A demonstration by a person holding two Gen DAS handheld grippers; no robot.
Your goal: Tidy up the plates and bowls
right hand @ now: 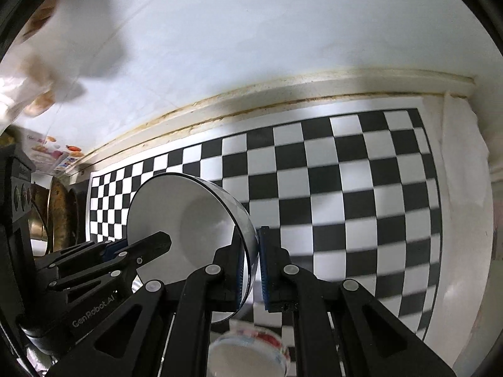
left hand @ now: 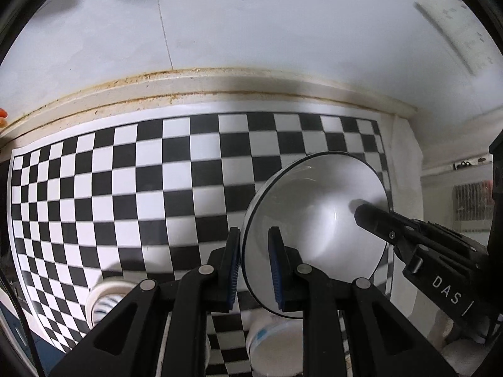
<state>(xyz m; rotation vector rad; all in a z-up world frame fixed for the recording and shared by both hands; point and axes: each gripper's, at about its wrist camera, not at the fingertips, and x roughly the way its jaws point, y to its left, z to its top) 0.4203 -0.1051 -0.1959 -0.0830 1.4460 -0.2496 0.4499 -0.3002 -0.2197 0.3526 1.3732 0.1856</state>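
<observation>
Left wrist view shows my left gripper (left hand: 254, 264) pinching the near rim of a white bowl (left hand: 317, 220), empty inside, held above the checkered surface (left hand: 125, 188). My right gripper (right hand: 251, 267) has its jaws clamped on the opposite rim; two more bowls (left hand: 276, 345) sit below, nothing visible in them.

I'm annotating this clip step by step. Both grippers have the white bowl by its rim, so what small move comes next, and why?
Probably carry the white bowl sideways, level, then lower it. The left gripper and right gripper pinch opposite rim edges, it hangs above the checkered mat, and other bowls sit just beneath.
</observation>
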